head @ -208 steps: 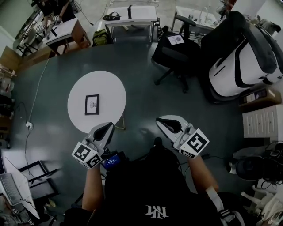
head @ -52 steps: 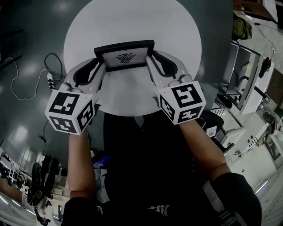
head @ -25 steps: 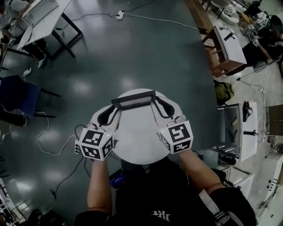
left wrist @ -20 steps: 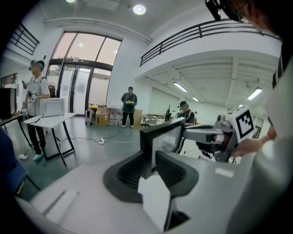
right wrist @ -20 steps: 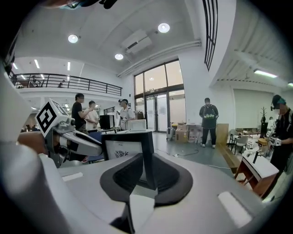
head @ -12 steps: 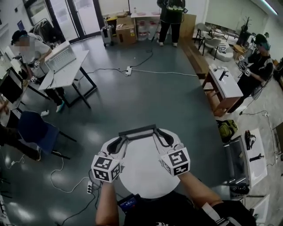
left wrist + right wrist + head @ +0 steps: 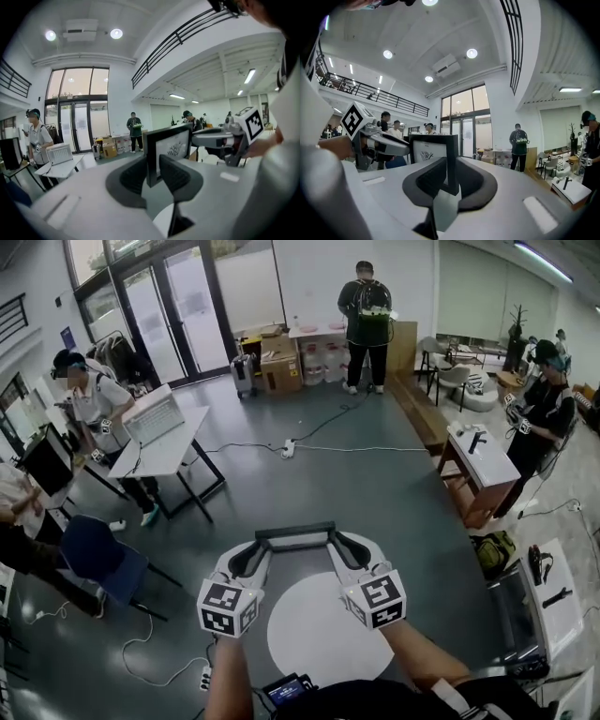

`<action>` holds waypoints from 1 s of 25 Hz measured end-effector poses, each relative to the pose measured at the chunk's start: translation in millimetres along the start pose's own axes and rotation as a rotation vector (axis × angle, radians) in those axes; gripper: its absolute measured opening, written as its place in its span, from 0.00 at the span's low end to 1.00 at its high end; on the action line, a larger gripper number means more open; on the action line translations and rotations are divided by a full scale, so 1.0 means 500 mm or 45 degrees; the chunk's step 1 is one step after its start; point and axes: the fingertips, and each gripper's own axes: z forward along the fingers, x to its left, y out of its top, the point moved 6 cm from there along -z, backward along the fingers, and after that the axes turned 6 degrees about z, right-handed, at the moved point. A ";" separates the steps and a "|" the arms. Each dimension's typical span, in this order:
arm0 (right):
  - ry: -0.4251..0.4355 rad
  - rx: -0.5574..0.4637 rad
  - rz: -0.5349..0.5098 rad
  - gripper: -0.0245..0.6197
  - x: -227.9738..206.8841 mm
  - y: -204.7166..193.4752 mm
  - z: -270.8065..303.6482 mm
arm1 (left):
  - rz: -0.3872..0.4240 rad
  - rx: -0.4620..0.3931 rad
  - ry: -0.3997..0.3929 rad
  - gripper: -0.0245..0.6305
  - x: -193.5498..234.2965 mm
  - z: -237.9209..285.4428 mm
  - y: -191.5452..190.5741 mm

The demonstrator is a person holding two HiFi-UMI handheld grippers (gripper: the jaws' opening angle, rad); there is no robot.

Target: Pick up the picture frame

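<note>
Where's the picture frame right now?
Head view, centre: the picture frame is held between the left gripper and right gripper, each clamping one end, above the round white table.

L gripper (image 7: 263,546), R gripper (image 7: 332,542) fwd, both clamped.

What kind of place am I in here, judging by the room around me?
Probably an open-plan lab or workshop hall: tall glass doors, a white work desk with a laptop, and a power cable trailing across the floor.
</note>
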 end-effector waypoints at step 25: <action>0.006 -0.436 -0.127 0.09 0.010 0.296 -0.231 | 0.253 -0.405 0.055 0.16 -0.118 -0.174 0.312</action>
